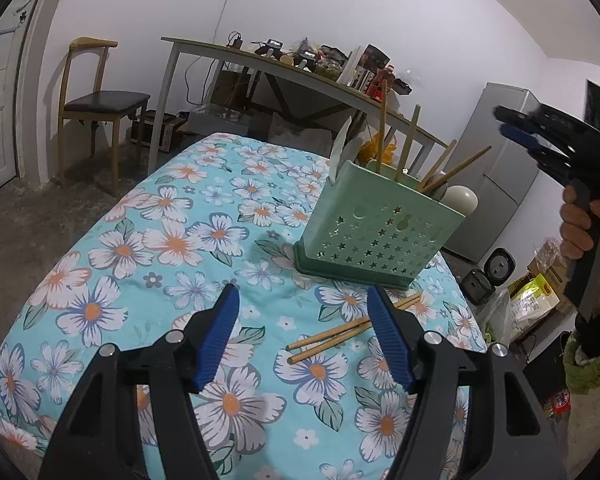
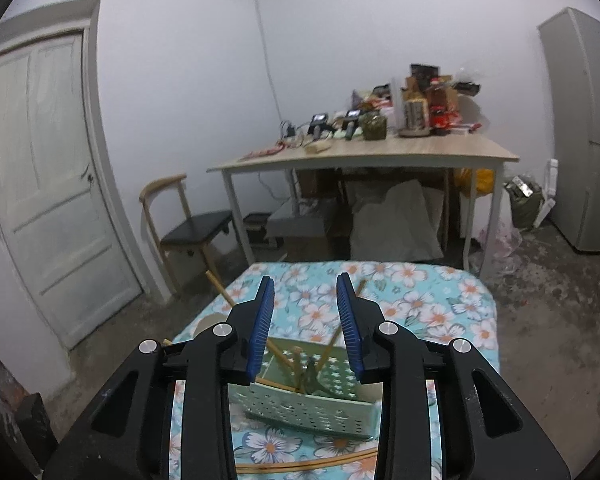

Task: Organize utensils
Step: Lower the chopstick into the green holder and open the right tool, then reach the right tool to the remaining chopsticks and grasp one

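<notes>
your right gripper [image 2: 305, 322] hangs above the green holder [image 2: 312, 408], fingers apart and empty; left gripper [image 1: 302, 336] open over two chopsticks [image 1: 332, 336].

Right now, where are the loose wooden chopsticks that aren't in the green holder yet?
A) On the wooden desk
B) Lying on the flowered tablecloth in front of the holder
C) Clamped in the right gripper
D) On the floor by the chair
B: the loose chopsticks lie flat on the flowered tablecloth, just in front of the green utensil holder.
</notes>
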A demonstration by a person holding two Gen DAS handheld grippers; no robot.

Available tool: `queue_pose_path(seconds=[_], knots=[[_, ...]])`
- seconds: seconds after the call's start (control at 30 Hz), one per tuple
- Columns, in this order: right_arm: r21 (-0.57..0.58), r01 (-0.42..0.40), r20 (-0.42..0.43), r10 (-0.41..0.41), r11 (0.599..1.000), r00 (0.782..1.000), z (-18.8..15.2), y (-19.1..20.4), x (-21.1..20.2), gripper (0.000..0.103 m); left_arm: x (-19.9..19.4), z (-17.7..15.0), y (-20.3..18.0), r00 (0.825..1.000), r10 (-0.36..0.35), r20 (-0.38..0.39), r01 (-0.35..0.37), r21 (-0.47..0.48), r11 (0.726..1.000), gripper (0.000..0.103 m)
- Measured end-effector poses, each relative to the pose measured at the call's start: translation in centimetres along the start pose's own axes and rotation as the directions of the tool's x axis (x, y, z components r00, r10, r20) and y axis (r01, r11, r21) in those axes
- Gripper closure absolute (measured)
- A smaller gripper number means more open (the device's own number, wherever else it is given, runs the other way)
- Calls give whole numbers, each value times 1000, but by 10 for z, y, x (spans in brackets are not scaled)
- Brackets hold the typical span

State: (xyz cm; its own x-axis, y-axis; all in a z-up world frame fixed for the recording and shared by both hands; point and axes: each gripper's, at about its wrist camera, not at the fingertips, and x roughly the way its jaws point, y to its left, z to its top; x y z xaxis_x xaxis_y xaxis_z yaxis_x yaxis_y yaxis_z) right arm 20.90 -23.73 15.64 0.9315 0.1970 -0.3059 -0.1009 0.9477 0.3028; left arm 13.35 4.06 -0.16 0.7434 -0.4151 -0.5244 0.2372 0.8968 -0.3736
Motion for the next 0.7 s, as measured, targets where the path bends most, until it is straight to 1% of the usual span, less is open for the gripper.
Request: queue_pose_path(seconds=[0.17, 0.3, 0.37, 0.43, 0.5, 0.57, 0.6, 0.67, 0.7], knots=[[69, 1, 26, -3, 998, 1000, -14, -21, -30, 71, 1, 0, -1, 1000, 6, 2, -6, 9, 1000, 36], [156, -11, 7, 10, 988, 1000, -39, -36, -44, 71, 3, -1, -3, 1000, 10, -6, -10, 0, 1000, 34], [226, -31, -65, 47, 974, 997, -65, -43, -38, 71, 5, -2, -5, 1000, 12, -10, -12, -1, 1000, 32], [280, -44, -140, 86, 959, 986, -89, -45, -28, 71, 8, -4, -7, 1000, 19, -18, -19, 5, 1000, 31], [351, -51, -230, 139, 935, 963, -119, -46, -11, 70, 10, -6, -8, 999, 21, -28, -21, 8, 1000, 31], [427, -53, -297, 195, 903, 935, -141, -46, 7, 71, 10, -7, -9, 999, 21, -30, -21, 12, 1000, 30], [478, -58, -324, 238, 876, 916, -153, -47, 17, 71, 9, -7, -10, 999, 24, -28, -23, 16, 1000, 30], [554, -63, -355, 304, 830, 884, -174, -47, 33, 72, 8, -8, -10, 999, 29, -24, -28, 20, 999, 29], [580, -56, -366, 321, 813, 874, -181, -47, 42, 73, 7, -8, -8, 999, 31, -22, -30, 20, 999, 29]])
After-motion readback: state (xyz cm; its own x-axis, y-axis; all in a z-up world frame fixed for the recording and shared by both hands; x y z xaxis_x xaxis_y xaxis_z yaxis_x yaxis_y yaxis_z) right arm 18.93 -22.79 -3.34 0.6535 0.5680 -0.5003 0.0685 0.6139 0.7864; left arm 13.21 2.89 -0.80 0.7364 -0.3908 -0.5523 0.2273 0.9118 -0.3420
